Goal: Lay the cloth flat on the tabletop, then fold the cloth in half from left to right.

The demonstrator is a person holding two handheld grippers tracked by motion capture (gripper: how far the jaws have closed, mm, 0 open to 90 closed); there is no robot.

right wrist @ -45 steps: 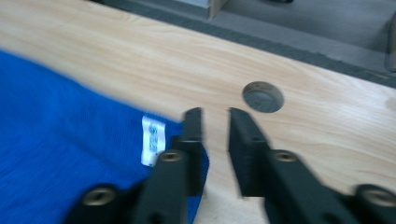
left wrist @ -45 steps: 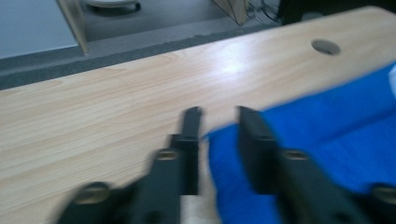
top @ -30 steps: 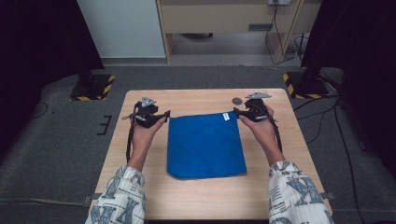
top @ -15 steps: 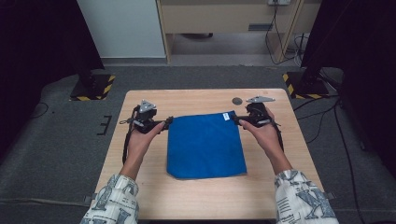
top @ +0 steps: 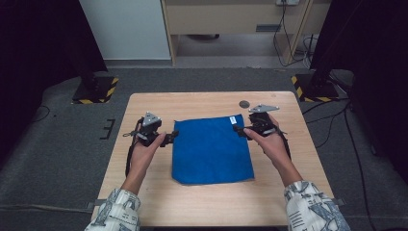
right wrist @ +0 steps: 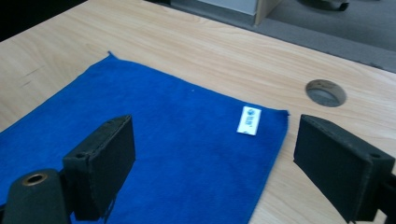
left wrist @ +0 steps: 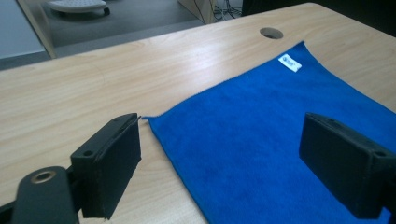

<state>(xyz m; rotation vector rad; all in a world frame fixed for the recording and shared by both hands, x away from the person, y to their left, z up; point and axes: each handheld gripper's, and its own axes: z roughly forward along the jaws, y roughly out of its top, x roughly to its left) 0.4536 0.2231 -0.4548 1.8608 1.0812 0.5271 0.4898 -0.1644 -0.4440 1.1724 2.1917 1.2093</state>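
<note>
The blue cloth [top: 211, 149] lies flat on the desk [top: 192, 103], unmoved since a second ago. Both tongs have drawn outward off its far corners: the left tongs [top: 172, 137] and right tongs [top: 238, 130] have just been opening and now stand wide, holding nothing.

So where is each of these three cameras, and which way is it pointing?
High view: sits above the person's side, looking forward and down on the light wooden table; both forearms, left tongs and right tongs show.
Left gripper view: rides the left tongs, looking along their open black jaws over the flat blue microfibre cloth.
Right gripper view: rides the right tongs, facing the cloth's far corner with its white label.
All three share the cloth, label and round table hole.
</note>
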